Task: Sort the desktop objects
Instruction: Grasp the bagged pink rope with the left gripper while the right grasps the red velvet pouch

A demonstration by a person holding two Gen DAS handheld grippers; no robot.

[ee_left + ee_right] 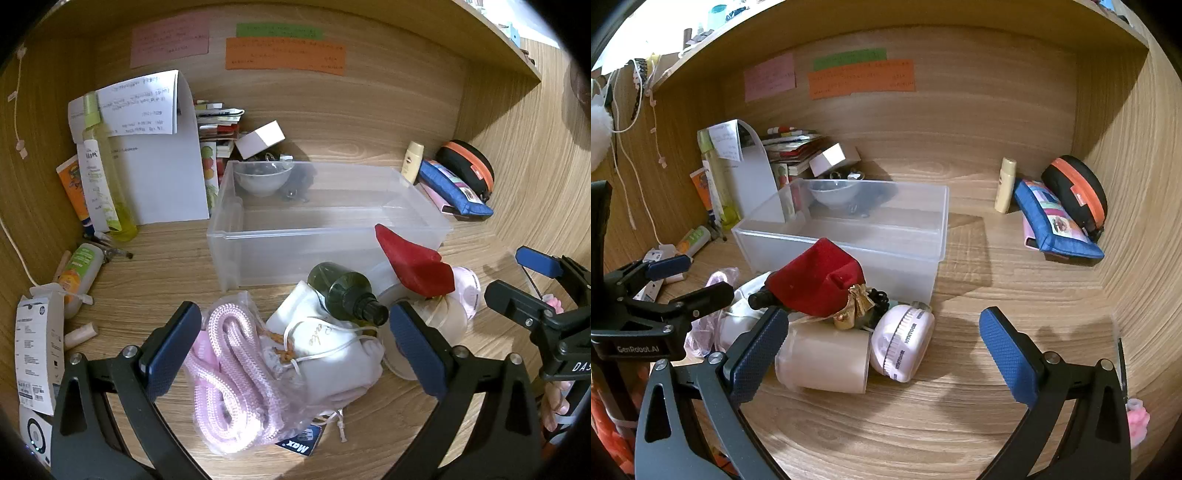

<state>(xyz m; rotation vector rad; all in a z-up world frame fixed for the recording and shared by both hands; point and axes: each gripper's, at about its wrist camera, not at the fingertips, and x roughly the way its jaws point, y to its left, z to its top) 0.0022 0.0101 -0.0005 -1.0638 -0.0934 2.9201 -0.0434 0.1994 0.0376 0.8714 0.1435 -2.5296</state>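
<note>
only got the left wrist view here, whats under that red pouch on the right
Observer: A pale cup lies on its side there, mouth toward the round pink device beside it.
Operator: anything between pouch and cup
Observer: A small gold ornament and a black hair tie sit beside the red pouch, above the cup.
Operator: is the right gripper on anything
Observer: No. The right gripper is open, its left finger just short of the cup, its right finger over bare desk.
</note>
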